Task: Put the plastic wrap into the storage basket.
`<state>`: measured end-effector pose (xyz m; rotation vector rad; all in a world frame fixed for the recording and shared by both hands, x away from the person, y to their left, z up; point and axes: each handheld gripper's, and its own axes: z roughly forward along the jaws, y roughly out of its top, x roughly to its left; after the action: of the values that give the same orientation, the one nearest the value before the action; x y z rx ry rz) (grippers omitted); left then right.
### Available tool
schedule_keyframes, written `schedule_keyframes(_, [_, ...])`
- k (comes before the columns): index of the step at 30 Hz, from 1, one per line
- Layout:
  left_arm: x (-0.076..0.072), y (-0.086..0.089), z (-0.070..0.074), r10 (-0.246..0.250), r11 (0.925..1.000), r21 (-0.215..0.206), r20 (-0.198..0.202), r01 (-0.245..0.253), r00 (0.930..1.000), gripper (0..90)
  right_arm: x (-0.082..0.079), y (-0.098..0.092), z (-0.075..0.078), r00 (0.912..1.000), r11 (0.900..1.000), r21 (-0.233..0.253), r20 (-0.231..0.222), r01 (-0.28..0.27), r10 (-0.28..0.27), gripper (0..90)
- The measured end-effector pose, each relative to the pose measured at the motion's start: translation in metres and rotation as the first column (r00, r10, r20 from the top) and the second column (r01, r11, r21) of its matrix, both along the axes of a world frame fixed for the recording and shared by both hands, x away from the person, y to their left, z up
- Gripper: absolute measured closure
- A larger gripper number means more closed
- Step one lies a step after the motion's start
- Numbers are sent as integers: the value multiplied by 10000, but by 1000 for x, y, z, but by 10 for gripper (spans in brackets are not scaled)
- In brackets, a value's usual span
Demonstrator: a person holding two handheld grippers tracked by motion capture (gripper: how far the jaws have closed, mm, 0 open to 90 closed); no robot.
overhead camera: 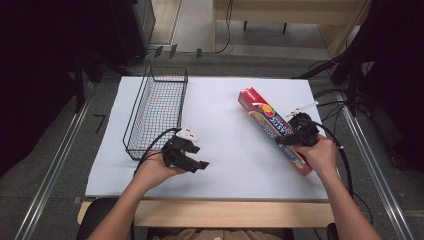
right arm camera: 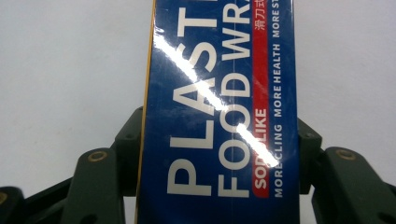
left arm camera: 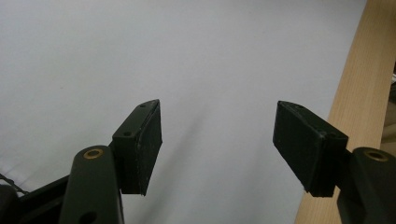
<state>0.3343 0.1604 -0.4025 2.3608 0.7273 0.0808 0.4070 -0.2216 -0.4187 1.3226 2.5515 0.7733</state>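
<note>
A long red and blue plastic food wrap box [overhead camera: 265, 117] lies slantwise on the right part of the white table top [overhead camera: 225, 145]. My right gripper [overhead camera: 291, 138] sits over its near half. In the right gripper view the blue printed face of the box [right arm camera: 219, 93] runs up between the jaws, and both black fingers [right arm camera: 127, 140] press against its long sides. My left gripper [overhead camera: 198, 164] hovers low over bare white surface near the front, just right of the basket's near end. Its jaws are spread wide in the left gripper view, with nothing in the left gripper [left arm camera: 218, 140].
A black wire basket [overhead camera: 156, 107] stands lengthwise on the left half of the table, with nothing seen inside. The wooden front edge [left arm camera: 359, 88] runs close to my left gripper. Cables [overhead camera: 345, 165] trail off the right side. Dark equipment stands beyond the table.
</note>
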Motion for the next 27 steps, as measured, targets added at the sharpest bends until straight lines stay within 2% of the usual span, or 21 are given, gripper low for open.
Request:
schedule_keyframes(2, [0,0,1,-20,10000,-44,37,20,10000,338,-4,3,0,9995,9995,-85,77,-317,318,411])
schedule_keyframes(4, [0,1,1,-64,10000,-62,42,64,10000,338,-6,4,0,9992,9992,-21,31,-411,411,411])
schedule_keyframes(5, [0,1,1,-58,10000,-26,-13,58,10000,338,-9,7,1,9979,9979,90,-24,-640,641,411])
schedule_keyframes(8, [0,1,0,-121,9999,-44,-79,121,9999,337,-14,12,2,9945,9945,-58,3,-1043,1043,410])
schedule_keyframes(11, [0,2,1,-114,9999,-67,-88,114,9999,334,-16,14,3,9928,9928,15,-31,-1195,1195,411])
schedule_keyframes(13, [0,3,1,-134,9998,-125,-107,133,9999,329,-19,15,4,9899,9899,38,-69,-1415,1415,411])
schedule_keyframes(14, [0,4,2,-165,9998,-98,-108,163,9998,328,-21,16,6,9857,9856,-82,-26,-1688,1688,411])
schedule_keyframes(17, [1,6,2,-105,9999,-120,-124,104,9999,323,-24,16,7,9826,9826,-22,-5,-1859,1859,411])
schedule_keyframes(20, [1,9,2,-153,9999,-60,-104,152,9998,318,-28,16,9,9746,9746,-29,119,-2237,2238,411])
schedule_keyframes(21, [2,11,3,-127,9999,-103,-122,126,9998,316,-31,16,10,9671,9674,-162,232,-2529,2532,411])
schedule_keyframes(24, [2,11,4,-52,9999,-151,-123,50,9999,306,-36,17,9,9585,9586,-125,173,-2845,2847,411])
schedule_keyframes(27, [3,11,5,55,10000,-79,-130,-56,9999,295,-38,20,7,9427,9427,-192,110,-3332,3334,410])
